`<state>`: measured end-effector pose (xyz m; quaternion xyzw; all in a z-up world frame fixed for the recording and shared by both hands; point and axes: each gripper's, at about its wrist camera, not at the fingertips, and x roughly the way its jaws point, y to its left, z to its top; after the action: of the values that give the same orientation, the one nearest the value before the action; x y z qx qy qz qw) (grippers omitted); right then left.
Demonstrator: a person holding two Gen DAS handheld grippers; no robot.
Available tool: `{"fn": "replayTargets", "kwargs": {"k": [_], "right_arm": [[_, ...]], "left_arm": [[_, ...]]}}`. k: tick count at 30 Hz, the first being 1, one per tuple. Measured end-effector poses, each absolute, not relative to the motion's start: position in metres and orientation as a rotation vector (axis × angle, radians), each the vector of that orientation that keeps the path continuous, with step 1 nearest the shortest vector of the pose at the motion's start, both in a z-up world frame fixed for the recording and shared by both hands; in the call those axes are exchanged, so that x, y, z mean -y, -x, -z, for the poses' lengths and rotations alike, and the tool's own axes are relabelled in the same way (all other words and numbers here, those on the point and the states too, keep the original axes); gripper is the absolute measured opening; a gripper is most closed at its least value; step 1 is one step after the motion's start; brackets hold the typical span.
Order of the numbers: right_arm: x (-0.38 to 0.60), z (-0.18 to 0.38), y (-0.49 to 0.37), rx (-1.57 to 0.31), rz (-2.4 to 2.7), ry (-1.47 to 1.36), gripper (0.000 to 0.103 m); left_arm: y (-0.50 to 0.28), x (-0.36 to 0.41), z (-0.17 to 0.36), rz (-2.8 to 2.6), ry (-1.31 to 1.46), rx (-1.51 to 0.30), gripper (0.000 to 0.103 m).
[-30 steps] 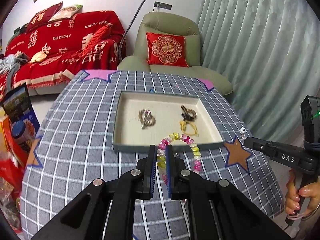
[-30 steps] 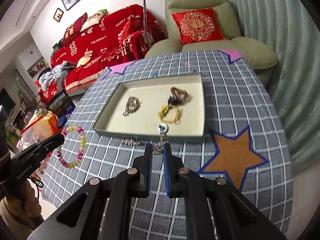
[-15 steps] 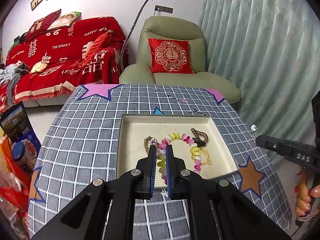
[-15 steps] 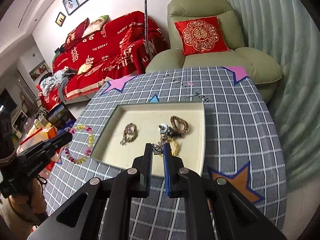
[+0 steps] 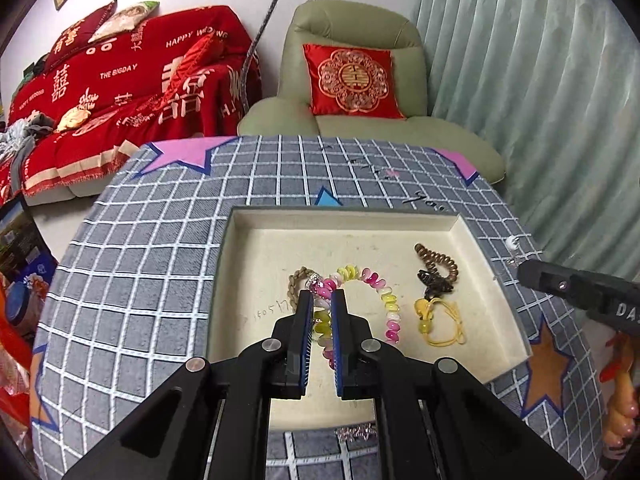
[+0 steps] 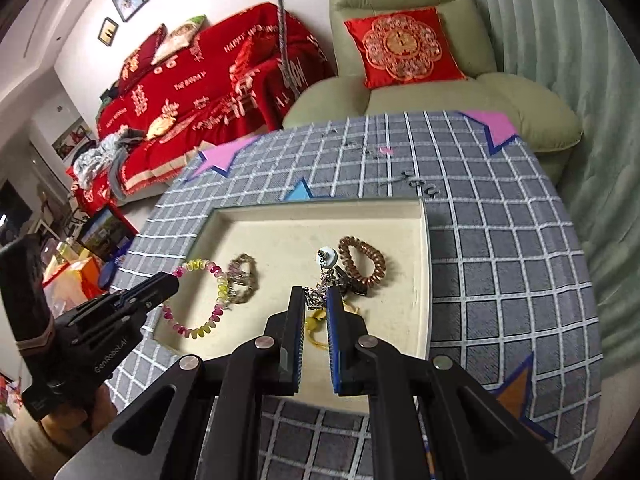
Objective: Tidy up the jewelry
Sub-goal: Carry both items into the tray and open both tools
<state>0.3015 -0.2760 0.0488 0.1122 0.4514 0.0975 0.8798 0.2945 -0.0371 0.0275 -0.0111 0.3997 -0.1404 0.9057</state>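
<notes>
Both loads are over the tray. Your left gripper is clamped on the pink-yellow bead bracelet; your right gripper is pinched on the pendant earring, hanging above the brown coil bracelet. Lower each until it rests on bare tray floor, clear of the braided bracelet and yellow cord, then release so nothing tangles.

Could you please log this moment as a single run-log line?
left claw: shut on beaded bracelet | right claw: shut on silver chain | both over tray
</notes>
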Motion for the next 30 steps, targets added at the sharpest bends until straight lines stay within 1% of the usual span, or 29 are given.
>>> {"fn": "replayTargets", "kwargs": {"k": [7, 13, 30], "right_arm": [[0.28, -0.007, -0.322, -1.009, -0.177, -0.239, 0.011], [0.281, 0.015, -0.33, -1.051, -0.17, -0.242, 0.011], [0.281, 0.038, -0.336, -1.107, -0.175, -0.262, 0.011]], "left_arm": [[-0.31, 0.05, -0.005, 0.289, -0.006, -0.866, 0.018], [-0.315, 0.055, 0.01, 0.276, -0.029, -0.891, 0.018], [-0.321, 0.063, 0.022, 0.258, -0.064, -0.919, 0.018]]}}
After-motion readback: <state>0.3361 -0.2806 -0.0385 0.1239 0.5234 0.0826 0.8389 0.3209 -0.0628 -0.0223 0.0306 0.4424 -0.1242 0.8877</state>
